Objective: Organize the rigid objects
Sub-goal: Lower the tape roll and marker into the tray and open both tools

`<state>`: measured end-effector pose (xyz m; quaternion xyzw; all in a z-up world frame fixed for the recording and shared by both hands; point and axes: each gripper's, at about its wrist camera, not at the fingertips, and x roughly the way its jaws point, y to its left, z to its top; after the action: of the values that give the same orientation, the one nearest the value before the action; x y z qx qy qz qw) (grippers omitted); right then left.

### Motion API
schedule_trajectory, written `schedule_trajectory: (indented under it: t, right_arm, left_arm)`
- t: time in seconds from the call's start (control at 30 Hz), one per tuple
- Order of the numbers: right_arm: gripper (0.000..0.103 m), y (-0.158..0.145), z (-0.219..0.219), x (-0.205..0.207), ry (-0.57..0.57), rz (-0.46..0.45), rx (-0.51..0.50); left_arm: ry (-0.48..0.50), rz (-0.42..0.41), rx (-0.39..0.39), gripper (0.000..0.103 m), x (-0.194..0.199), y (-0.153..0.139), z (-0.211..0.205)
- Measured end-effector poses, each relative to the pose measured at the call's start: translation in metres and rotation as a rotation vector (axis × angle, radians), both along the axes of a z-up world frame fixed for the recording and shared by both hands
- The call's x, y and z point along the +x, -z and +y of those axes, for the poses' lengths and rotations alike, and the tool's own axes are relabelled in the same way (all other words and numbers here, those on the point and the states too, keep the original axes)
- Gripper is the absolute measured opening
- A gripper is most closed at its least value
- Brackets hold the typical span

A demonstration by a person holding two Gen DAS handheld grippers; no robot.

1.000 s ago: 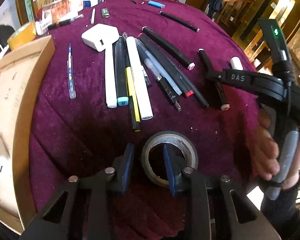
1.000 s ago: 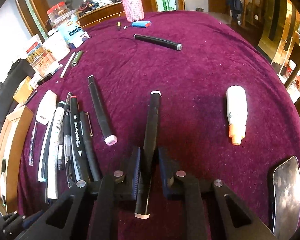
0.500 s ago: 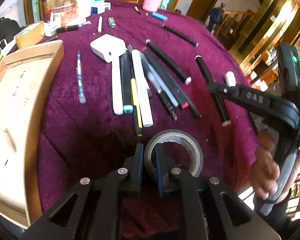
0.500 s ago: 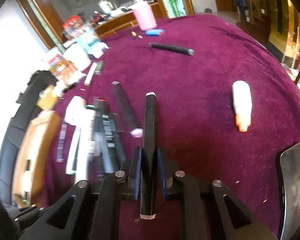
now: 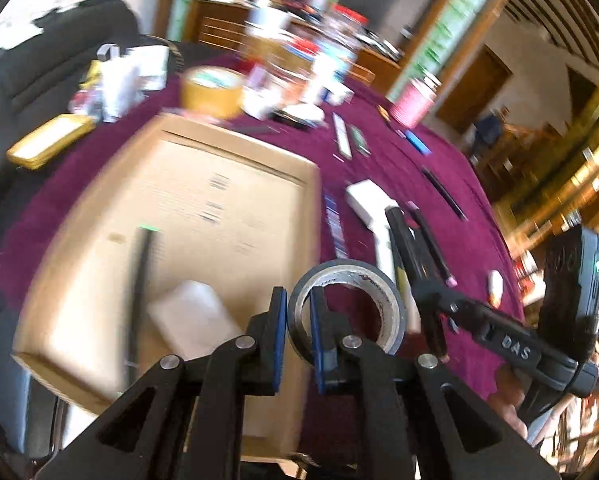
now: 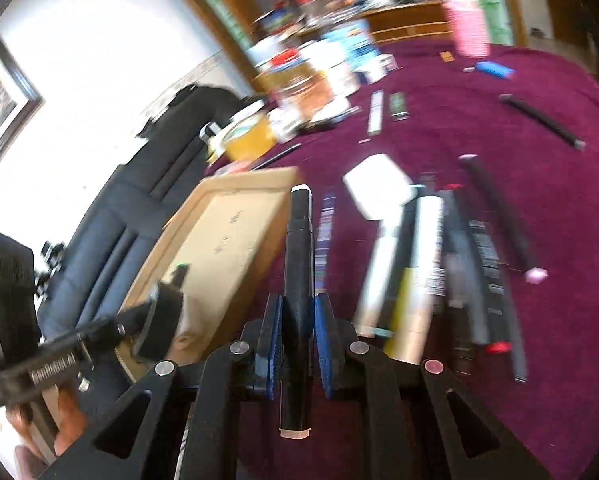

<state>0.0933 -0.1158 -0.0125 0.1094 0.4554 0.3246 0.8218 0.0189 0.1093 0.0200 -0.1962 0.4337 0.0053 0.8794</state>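
The left gripper (image 5: pixel 298 342) had its fingers (image 5: pixel 278 340) closed on the wall of a grey tape roll (image 5: pixel 347 308), one blue pad inside the ring and one outside, the roll standing up from the pads toward 1 o'clock, clear of the desk (image 5: pixel 451 184).

The right gripper (image 6: pixel 297 350) had its fingers (image 6: pixel 273 348) clamped on a black marker (image 6: pixel 298 280), which ran straight between the pads, its white-tipped end at 12 o'clock and its pale cap end at 6 o'clock behind them.

A shallow cardboard box (image 5: pixel 203 216) lay at 10 o'clock from the roll on the purple-covered desk. Inside it were a black pen (image 5: pixel 137 292) with a green end and a white block (image 5: pixel 191 320) beside it. A row of pens and markers (image 6: pixel 439 272) lay on the cloth at 2 o'clock from the held marker.
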Motion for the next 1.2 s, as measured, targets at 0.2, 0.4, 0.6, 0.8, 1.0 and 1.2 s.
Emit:
schedule_trajectory:
  t: [0.2, 0.4, 0.6, 0.8, 1.0, 1.2]
  right_arm:
    - [0.016, -0.008, 0.064, 0.002, -0.118, -0.016, -0.008]
    - [0.016, -0.005, 0.107, -0.001, -0.186, -0.019, -0.037]
    - [0.017, 0.007, 0.134, 0.002, -0.202, -0.031, -0.109]
    - [0.017, 0.015, 0.152, 0.011, -0.208, -0.030, -0.144]
    - [0.017, 0.029, 0.168, 0.021, -0.211, -0.009, -0.186]
    - [0.017, 0.041, 0.179, 0.025, -0.212, -0.002, -0.241]
  left_arm:
    - [-0.116, 0.021, 0.049, 0.011, -0.012, 0.003, 0.066]
    - [-0.223, 0.109, 0.108, 0.011, -0.026, 0.027, 0.104]
    - [-0.267, 0.185, 0.227, 0.011, -0.024, 0.047, 0.105]
    - [-0.261, 0.251, 0.301, 0.011, -0.019, 0.058, 0.100]
    - [-0.248, 0.280, 0.310, 0.011, -0.017, 0.065, 0.098]
    - [-0.242, 0.283, 0.312, 0.011, -0.016, 0.066, 0.098]
